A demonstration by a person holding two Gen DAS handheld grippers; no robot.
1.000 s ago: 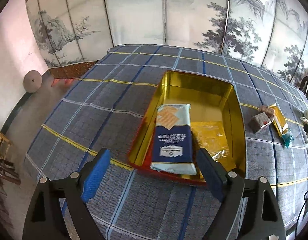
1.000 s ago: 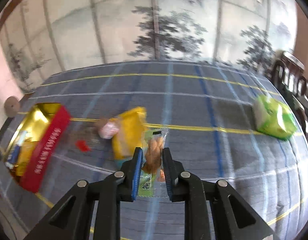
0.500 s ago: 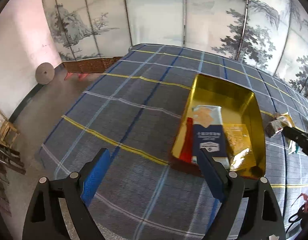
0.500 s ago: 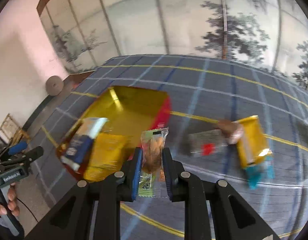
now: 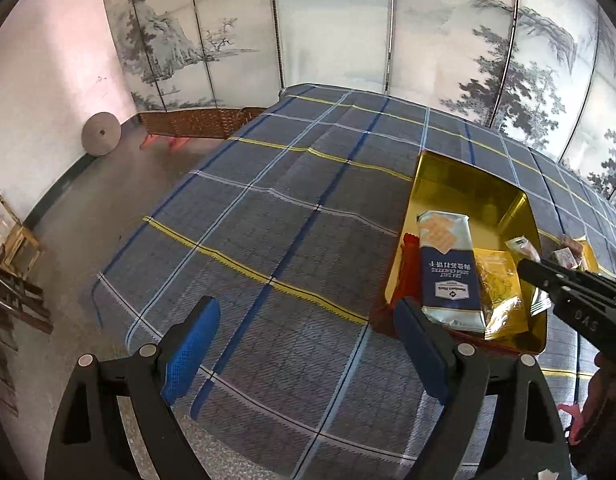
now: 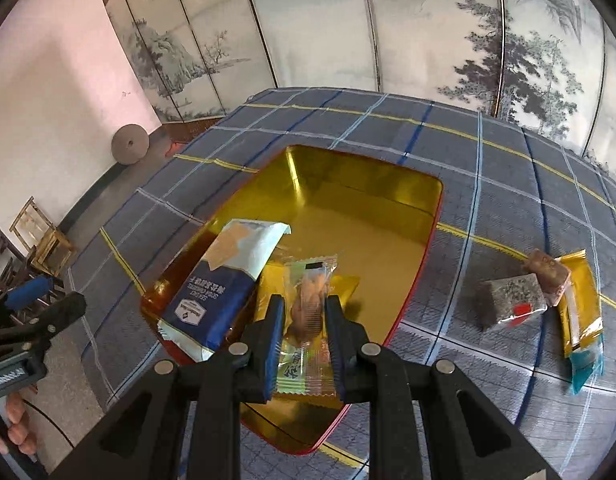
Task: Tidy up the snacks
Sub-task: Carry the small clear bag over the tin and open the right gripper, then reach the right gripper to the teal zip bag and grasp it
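The right gripper (image 6: 303, 344) is gripping a clear snack packet (image 6: 308, 312) in its jaws, hovering over the gold tin (image 6: 388, 216); a blue cracker pack (image 6: 223, 280) is lying just left of them. The left gripper (image 5: 303, 352) is hanging wide open, holding nothing, over the bench (image 5: 267, 240).

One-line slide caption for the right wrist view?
Right gripper holds a clear-wrapped snack above the gold tin, beside the cracker pack.

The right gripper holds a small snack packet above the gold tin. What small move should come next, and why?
Probably lower the right gripper slightly and open it. It is shut on the clear snack packet, which hangs over the gold tin. The bare floor beside the blue cracker pack leaves room. The left gripper is open, off to the tin's side.
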